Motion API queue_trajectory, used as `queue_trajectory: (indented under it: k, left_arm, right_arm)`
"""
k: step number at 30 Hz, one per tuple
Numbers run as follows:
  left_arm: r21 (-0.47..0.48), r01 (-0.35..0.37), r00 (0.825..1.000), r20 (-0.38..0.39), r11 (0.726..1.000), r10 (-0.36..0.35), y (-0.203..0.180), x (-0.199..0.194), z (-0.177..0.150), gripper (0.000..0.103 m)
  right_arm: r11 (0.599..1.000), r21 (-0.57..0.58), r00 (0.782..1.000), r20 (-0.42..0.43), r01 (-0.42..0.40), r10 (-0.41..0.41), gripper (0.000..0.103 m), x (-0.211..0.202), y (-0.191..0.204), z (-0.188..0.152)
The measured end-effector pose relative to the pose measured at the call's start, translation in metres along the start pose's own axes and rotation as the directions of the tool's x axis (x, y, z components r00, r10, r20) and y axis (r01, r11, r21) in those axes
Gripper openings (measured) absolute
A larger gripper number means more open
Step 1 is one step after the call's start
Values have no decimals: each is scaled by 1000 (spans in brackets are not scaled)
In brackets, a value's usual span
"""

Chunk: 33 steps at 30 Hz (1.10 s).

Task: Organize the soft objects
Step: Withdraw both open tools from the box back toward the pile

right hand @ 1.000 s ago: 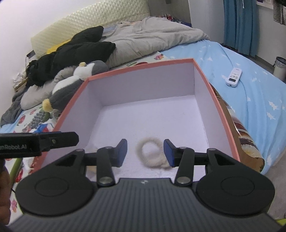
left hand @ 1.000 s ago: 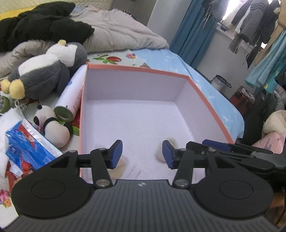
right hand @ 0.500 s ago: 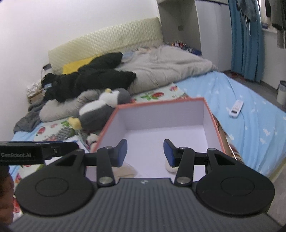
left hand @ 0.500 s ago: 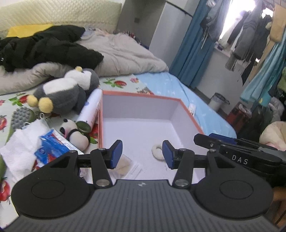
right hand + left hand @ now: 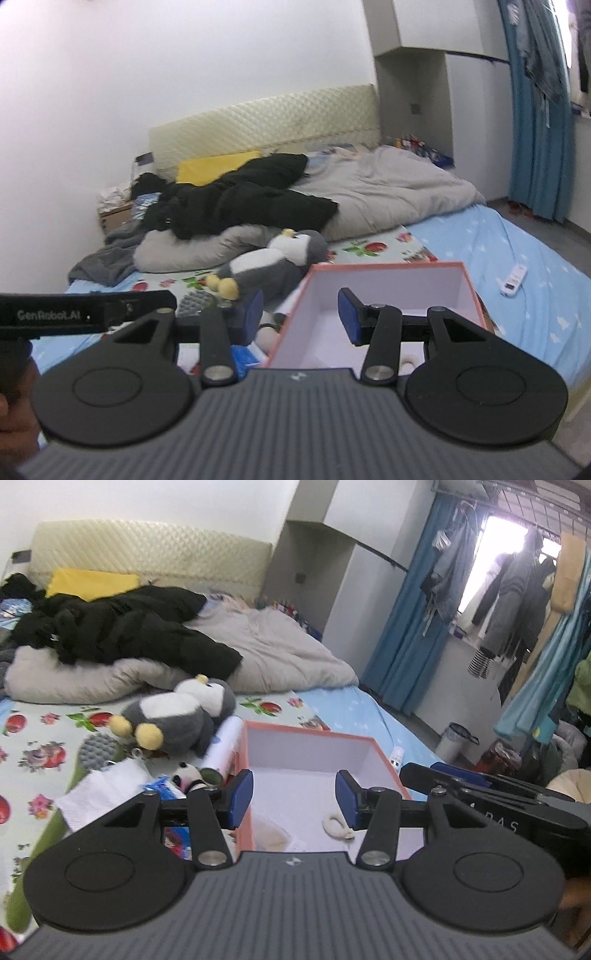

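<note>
Item: box (image 5: pixel 314 746), orange rim, white inside, ahead of and below both jaw sets; fluffy ring (image 5: pixel 338 825) on its floor. We hold left gripper (image 5: pixel 293 799) and right gripper (image 5: pixel 301 314) with jaws apart, grasping nothing. Step, we judge: between placements. Next: reach left of the jaws for the plush penguin (image 5: pixel 177 716).

**Count of things on the bed**

One box (image 5: pixel 384 755). One ring (image 5: pixel 338 825) inside it. Two plush toys: one penguin (image 5: pixel 177 716), one small panda (image 5: pixel 186 775). One can (image 5: pixel 221 755). One tissue pack (image 5: pixel 162 788). One remote (image 5: pixel 513 280). Two claws: left (image 5: pixel 293 799), right (image 5: pixel 301 317).
</note>
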<state>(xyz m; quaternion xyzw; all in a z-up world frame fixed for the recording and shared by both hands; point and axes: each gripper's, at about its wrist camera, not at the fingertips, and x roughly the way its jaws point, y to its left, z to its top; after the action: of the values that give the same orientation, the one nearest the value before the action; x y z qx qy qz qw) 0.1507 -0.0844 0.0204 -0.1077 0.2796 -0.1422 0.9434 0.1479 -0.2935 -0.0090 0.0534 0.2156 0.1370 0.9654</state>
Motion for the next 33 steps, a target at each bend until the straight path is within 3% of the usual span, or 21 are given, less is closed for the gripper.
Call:
queue_trajectory:
  k: [17, 33]
  left_arm:
    - [-106, -169, 984, 40, 980, 174, 32, -108, -38, 55]
    - [-190, -225, 974, -55, 956, 219, 65, -110, -84, 55]
  right_arm:
    - [978, -72, 980, -48, -195, 191, 48, -23, 63, -23]
    - [960, -95, 952, -183, -264, 244, 48, -14, 92, -60]
